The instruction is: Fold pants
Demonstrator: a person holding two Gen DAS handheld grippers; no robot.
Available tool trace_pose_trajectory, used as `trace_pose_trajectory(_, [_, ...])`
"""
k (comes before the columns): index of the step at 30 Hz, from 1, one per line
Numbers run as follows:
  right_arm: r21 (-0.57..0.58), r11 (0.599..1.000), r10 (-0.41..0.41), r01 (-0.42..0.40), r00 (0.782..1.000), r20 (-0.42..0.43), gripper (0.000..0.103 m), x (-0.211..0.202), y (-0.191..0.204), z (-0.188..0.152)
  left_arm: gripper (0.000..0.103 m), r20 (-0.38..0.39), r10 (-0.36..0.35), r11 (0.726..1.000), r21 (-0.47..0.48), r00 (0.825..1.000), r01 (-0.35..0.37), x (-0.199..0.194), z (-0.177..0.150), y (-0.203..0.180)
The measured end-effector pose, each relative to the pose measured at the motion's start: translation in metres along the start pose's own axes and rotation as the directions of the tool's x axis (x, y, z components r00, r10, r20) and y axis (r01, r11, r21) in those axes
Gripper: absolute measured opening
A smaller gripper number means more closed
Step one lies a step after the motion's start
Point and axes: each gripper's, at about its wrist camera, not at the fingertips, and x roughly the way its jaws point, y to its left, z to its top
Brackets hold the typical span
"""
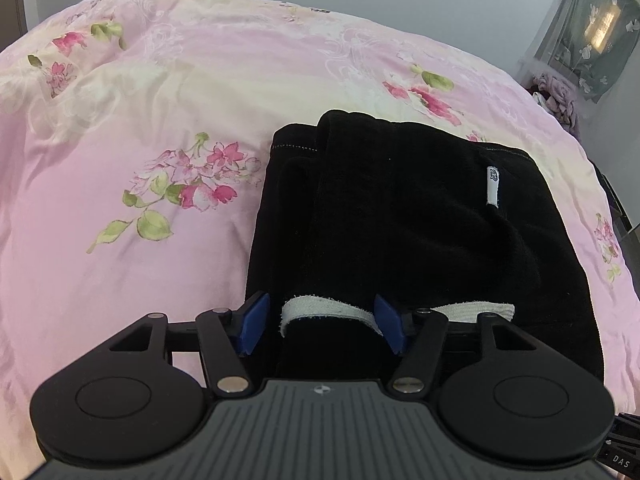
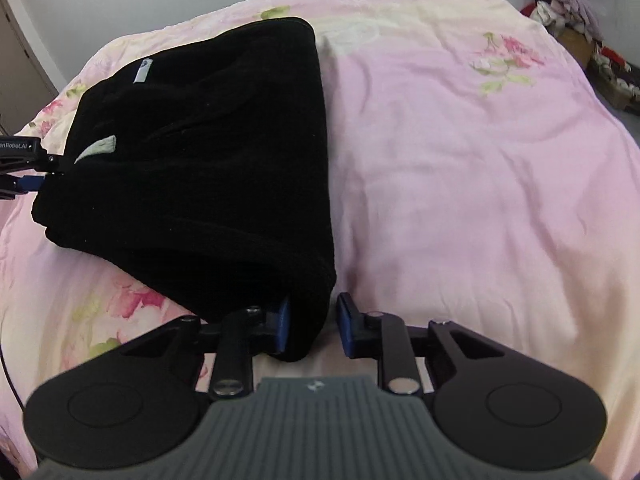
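The left gripper (image 1: 322,322) has its fingers (image 1: 252,322) set wide, with a black fold and a white band (image 1: 326,310) of the pants (image 1: 420,220) between them; the pads do not press the cloth. The right gripper (image 2: 312,330) also stands wide, its left finger touching the near corner of the pants (image 2: 208,168), its right finger clear of it. The step appears to be releasing or squaring a finished fold. To do it well, both grippers should draw back level and straight, so no finger drags a layer open; any loose edge should be tucked before leaving.

The pants lie on the bed (image 1: 160,92), on a pink floral cover, as a compact, thick, roughly rectangular stack. The cloth looks soft and fleecy. A white label (image 1: 493,186) shows on top toward the far edge, and a stitched hem runs along that edge.
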Motion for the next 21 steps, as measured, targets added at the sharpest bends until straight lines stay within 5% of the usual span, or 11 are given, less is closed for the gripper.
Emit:
trace_pose_trajectory(5, [-0.038,0.998,0.056,-0.058,0.997,-0.053,0.025,-0.023,-0.002,0.021,0.075,0.009,-0.051,0.998,-0.028,0.999,0.051,-0.012,0.006,0.009])
trace_pose_trajectory(9, [-0.077,0.992,0.097,-0.097,0.995,0.005,0.056,-0.054,-0.005,0.049,0.085,0.038,-0.089,0.994,-0.064,0.995,0.091,-0.023,0.021,0.019])
trace_pose_trajectory(11, [-0.078,0.988,0.134,-0.131,0.990,0.032,0.062,-0.059,-0.004,0.067,0.089,0.041,-0.093,0.992,-0.086,0.995,0.096,-0.020,0.028,0.024])
trace_pose_trajectory(15, [-0.049,0.979,0.201,-0.198,0.978,0.057,0.072,-0.037,-0.002,0.102,0.090,-0.008,-0.139,0.976,-0.168,0.990,0.136,0.004,0.034,0.041])
trace_pose_trajectory(21, [0.110,0.958,0.267,-0.265,0.964,0.003,0.072,0.029,-0.014,0.143,0.099,-0.002,-0.198,0.954,-0.229,0.980,0.192,0.030,0.033,0.054])
